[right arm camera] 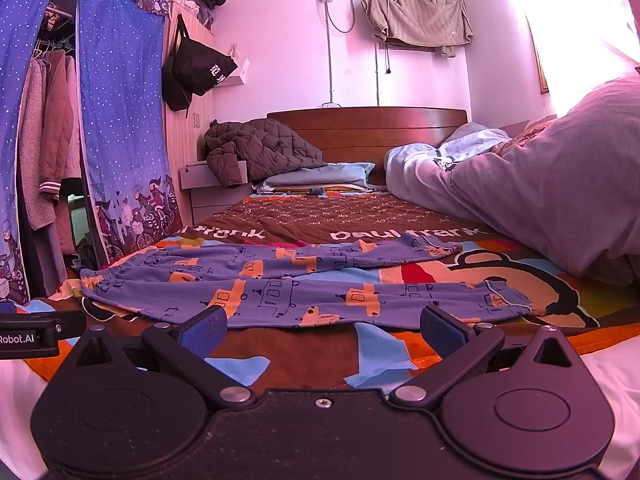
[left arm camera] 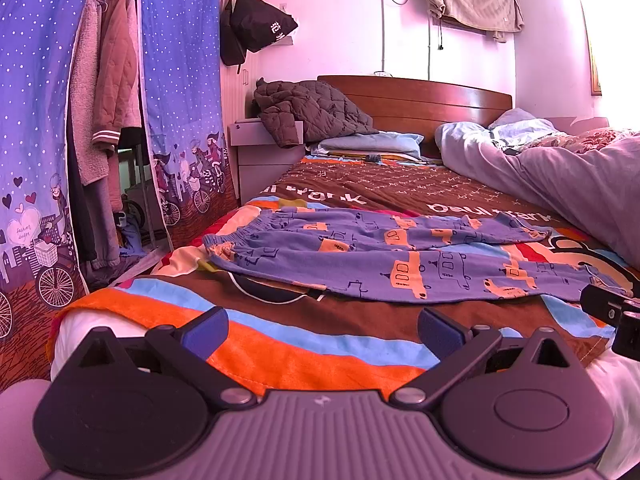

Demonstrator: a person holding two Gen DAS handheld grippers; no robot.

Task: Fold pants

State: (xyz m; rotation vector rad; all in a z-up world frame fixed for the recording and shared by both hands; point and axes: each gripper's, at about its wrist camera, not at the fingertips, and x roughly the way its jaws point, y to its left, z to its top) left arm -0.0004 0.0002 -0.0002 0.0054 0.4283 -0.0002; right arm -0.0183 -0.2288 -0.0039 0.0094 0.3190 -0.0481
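A pair of blue pyjama pants [left arm camera: 400, 256] printed with orange cars was laid flat across the foot of the bed, on a brightly patterned bedspread [left arm camera: 320, 344], with the elastic waistband [left arm camera: 240, 236] toward the wardrobe side and the two legs spread apart toward the grey duvet [left arm camera: 580, 176]. The nearer leg's cuff [right arm camera: 508, 300] was seen close ahead of the right gripper [right arm camera: 322, 326]. The left gripper [left arm camera: 320, 326] was held low above the bedspread, short of the garment, its jaws spread wide and nothing between them. The right gripper was likewise released, jaws parted, with the pants' near edge lying just beyond its fingertips; no cloth was gripped. No fold had yet been made, so the task was judged to be at its opening step: the two legs to be brought together.

For that to be done well, the near leg would best be taken at two points on its near edge, one by the waistband with the left gripper and one by the cuff with the right. Only the top layers should be pinched, since the bedspread beneath is soft and could be caught as well. Both ends should be lifted and carried over together, so that the leg lands squarely on the far one and wrinkles are not dragged in
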